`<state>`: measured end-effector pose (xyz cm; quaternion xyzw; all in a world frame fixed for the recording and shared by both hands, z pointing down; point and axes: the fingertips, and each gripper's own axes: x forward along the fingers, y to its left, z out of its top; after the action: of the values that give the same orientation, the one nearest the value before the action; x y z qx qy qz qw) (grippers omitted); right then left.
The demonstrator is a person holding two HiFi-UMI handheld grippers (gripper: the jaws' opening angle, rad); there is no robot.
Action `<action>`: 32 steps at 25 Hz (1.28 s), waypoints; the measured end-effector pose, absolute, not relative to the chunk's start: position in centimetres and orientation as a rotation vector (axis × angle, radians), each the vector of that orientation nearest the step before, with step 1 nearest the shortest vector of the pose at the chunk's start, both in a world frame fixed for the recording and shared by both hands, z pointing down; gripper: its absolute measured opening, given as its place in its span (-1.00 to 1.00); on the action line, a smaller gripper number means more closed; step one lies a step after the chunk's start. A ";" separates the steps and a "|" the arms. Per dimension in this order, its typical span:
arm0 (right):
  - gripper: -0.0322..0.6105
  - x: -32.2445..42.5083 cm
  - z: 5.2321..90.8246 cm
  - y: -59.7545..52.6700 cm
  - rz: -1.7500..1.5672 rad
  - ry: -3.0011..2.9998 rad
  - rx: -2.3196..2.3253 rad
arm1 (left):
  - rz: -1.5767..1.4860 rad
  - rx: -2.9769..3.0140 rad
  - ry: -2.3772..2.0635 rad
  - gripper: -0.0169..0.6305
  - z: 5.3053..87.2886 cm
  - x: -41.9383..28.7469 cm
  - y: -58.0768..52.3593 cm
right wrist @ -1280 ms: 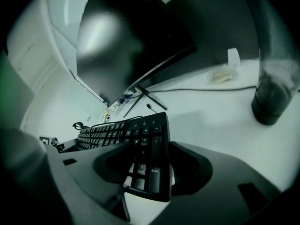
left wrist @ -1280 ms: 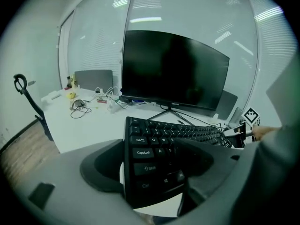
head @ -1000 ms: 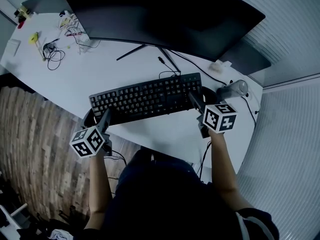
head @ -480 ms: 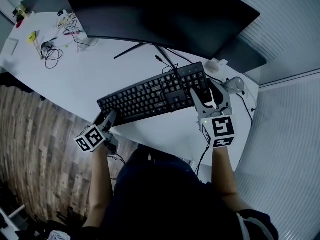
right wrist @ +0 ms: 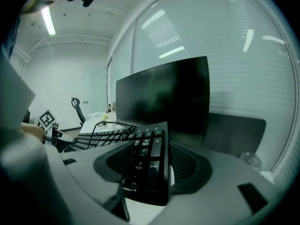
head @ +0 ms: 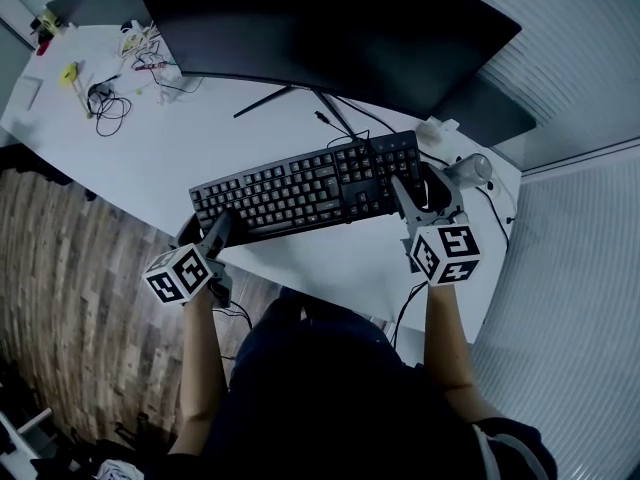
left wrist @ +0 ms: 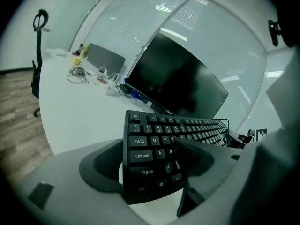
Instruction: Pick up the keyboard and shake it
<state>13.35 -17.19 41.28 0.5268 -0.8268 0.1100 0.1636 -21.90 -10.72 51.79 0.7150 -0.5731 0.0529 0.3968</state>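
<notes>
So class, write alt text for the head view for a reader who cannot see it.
Seen from above, a person grips a black keyboard by both ends, left tongs on its left end, right tongs on its right, at a white desk. A large dark monitor stands behind it.

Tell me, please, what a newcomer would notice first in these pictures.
First comes the black keyboard, clamped at its two ends by the left gripper and the right gripper over the white desk. Behind it stands a large dark monitor.
</notes>
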 end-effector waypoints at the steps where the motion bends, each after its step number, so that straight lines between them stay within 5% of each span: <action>1: -0.13 13.6 42.1 -17.2 0.375 -2.369 1.514 | 0.174 1.831 -1.480 0.15 50.9 -22.1 -10.9; 19: -0.13 14.3 53.4 -15.0 1.281 -2.495 1.544 | 0.580 2.204 -1.781 0.15 36.4 -19.5 -12.8; 32: -0.13 16.2 53.5 -16.0 0.998 -2.345 1.572 | 0.438 2.027 -1.614 0.15 47.4 -20.9 -14.0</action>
<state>16.20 -16.01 53.47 0.5236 -0.7810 0.3323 0.0738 -20.95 -13.97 47.45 0.7460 -0.5941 0.1614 0.2539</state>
